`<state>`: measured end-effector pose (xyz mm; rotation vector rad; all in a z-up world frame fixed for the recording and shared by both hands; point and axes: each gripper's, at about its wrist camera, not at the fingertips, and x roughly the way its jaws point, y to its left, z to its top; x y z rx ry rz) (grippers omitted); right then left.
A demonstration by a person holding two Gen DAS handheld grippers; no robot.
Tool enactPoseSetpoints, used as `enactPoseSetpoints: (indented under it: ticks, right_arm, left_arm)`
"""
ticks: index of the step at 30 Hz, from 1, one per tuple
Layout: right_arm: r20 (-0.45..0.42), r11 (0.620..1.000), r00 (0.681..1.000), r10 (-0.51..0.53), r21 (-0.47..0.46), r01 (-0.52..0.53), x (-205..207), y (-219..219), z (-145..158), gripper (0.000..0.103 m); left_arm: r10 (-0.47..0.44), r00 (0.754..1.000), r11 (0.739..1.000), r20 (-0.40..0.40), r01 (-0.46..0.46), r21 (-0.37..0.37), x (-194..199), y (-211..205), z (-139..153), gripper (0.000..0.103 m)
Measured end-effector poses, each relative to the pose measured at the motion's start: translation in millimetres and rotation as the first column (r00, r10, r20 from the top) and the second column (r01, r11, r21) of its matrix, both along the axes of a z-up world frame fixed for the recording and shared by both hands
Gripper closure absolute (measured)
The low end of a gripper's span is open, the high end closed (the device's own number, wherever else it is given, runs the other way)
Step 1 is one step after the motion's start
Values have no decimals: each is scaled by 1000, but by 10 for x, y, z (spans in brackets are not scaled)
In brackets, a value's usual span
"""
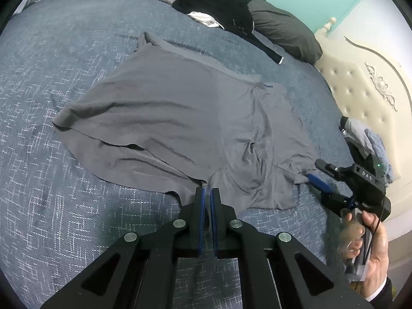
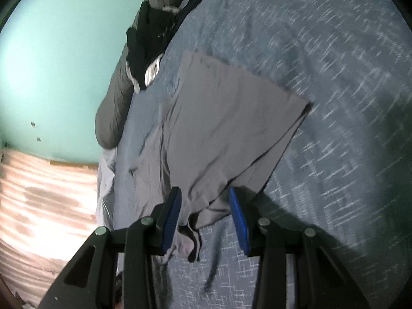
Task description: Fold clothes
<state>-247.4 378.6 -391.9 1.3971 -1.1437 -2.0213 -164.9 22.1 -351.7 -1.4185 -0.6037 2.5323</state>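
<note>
- Here, a grey pair of shorts (image 1: 180, 118) lies spread on the bed (image 1: 51, 77), over a blue bedspread with a white woven pattern.
- The left hand-held gripper (image 1: 207, 193) has its blue pads pressed together at the near hem of the shorts; the cloth edge sits right at the tips, and it seems pinched there, though the pads hide the contact.
- The right hand-held gripper (image 2: 204, 203) stands partly open, its blue pads (image 2: 171, 219) on either side of a bunched corner of the shorts. The left pad lies against the cloth; the right pad is clear of it.
- In the left wrist view that gripper reaches the garment's right corner, held by a person's hand (image 1: 370, 237) in a dark sleeve.
- A black garment (image 1: 219, 5) with some white cloth lies heaped at the far side, partly on a dark grey pillow (image 1: 283, 31).
- A cream tufted headboard (image 1: 360, 82) stands to the right, before a pale green wall (image 2: 51, 51).
- The right wrist view is blurred.
</note>
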Motion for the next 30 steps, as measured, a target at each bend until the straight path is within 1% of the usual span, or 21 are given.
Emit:
enactPoseSetpoints:
  ticks: [2, 7, 8, 11, 13, 19, 24, 27, 30]
  right_arm:
    - [4, 999, 999, 44, 28, -44, 8, -98, 3, 64]
    - [17, 994, 994, 107, 32, -108, 93, -209, 25, 65]
    - [21, 994, 994, 110, 26, -110, 108, -202, 31, 65]
    - [-16, 998, 998, 61, -23, -61, 82, -118, 98, 65]
    - [-36, 999, 999, 33, -22, -34, 34, -68, 133, 65]
    - [15, 994, 994, 111, -5, -111, 24, -223, 14, 65]
    - [38, 984, 984, 176, 18, -177, 88, -348, 20, 65]
    - [42, 988, 987, 152, 7, -153, 94, -329, 10, 65]
    - [7, 996, 996, 84, -24, -84, 97, -224, 55, 65]
  left_arm:
    - [-1, 1000, 1000, -2, 1, -1, -3, 2, 7, 99]
    - [-1, 1000, 1000, -2, 1, 0, -23, 7, 10, 99]
    - [-2, 1000, 1000, -2, 2, 0, -23, 8, 12, 99]
    - [-3, 1000, 1000, -2, 3, -2, -22, 2, 10, 99]
    - [-1, 1000, 1000, 1, 1, -2, -24, 3, 3, 99]
    - [-1, 1000, 1000, -1, 1, -4, -31, 5, 11, 98]
    - [25, 1000, 1000, -1, -25, -1, -45, -96, 12, 97]
    - [50, 999, 999, -7, -50, 1, -54, -183, 23, 94]
    - [94, 995, 996, -16, -94, 5, -51, -316, 41, 88]
